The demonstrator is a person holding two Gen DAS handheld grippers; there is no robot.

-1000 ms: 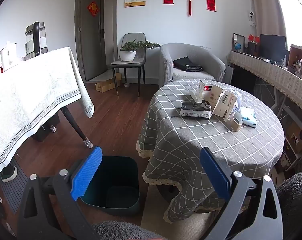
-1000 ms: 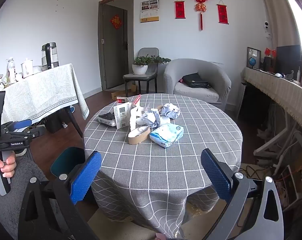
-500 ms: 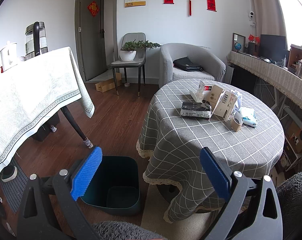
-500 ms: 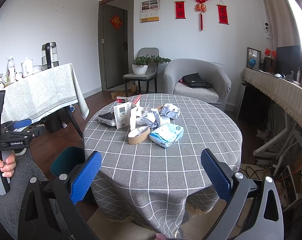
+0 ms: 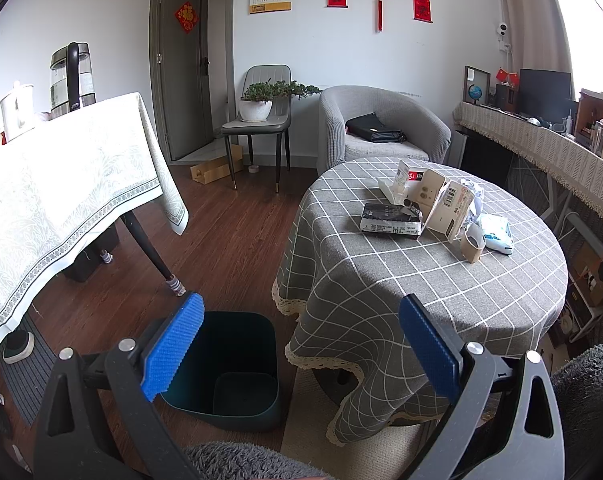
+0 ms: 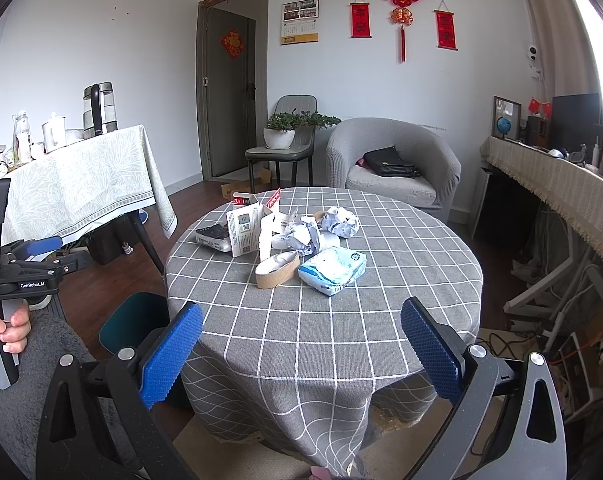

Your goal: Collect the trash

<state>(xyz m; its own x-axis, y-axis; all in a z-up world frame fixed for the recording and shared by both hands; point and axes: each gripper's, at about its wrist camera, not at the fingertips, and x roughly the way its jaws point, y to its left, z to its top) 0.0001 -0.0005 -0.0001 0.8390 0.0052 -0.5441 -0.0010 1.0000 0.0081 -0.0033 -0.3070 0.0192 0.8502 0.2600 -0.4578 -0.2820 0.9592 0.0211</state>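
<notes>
Left hand-held gripper (image 5: 299, 342): ribbed blue pads spread apart, nothing held, above the dark teal plastic bin (image 5: 237, 368) on the wood floor. Round counter (image 6: 341, 320), draped in grey checked cloth, carries the trash cluster: black packet (image 6: 213, 238), cardboard box (image 6: 243, 230), crumpled paper (image 6: 339, 222), cardboard ring (image 6: 277, 272), soft blue-white pack (image 6: 333, 271). Right hand-held gripper (image 6: 301, 350): pads apart, empty, short of the pile.

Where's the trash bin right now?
The dark teal trash bin stands on the wood floor just left of the round table, low in the left wrist view. In the right wrist view only its rim peeks out beside the tablecloth.
</notes>
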